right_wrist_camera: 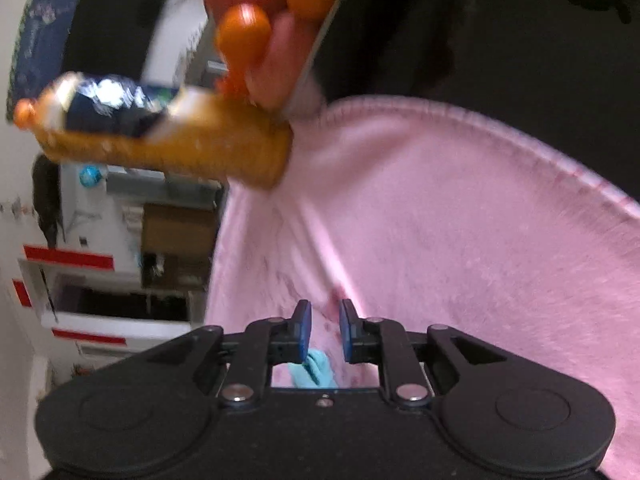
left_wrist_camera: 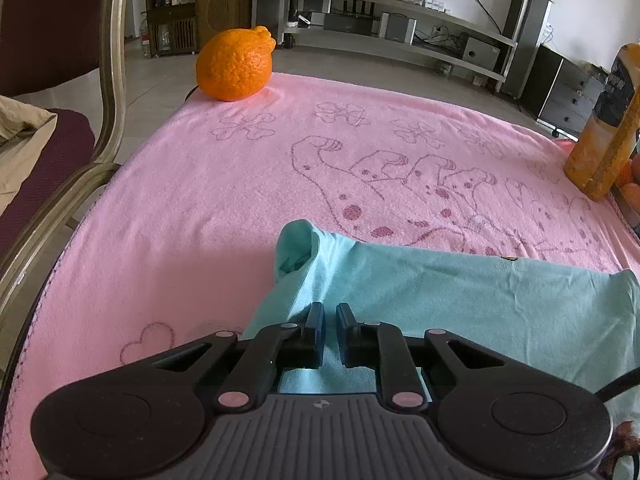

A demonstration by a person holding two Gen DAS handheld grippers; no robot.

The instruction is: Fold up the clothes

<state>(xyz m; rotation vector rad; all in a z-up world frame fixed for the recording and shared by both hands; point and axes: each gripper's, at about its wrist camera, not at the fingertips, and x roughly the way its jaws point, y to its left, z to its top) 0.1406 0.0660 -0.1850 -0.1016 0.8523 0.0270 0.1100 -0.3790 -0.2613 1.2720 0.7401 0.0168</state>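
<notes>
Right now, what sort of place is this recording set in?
Most likely a home living room: a long media shelf with speakers, a wooden cabinet, and a cushioned chair beside the towel-covered table.

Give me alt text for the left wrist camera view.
The left gripper, jaws narrowly apart, sits over a light blue garment spread on a pink towel. An orange citrus fruit rests at the towel's far edge, an orange bottle at right.

Garment (left_wrist_camera: 460, 292) lies on towel (left_wrist_camera: 200, 208); fruit (left_wrist_camera: 234, 65) far-left; bottle (left_wrist_camera: 604, 132) right.
</notes>
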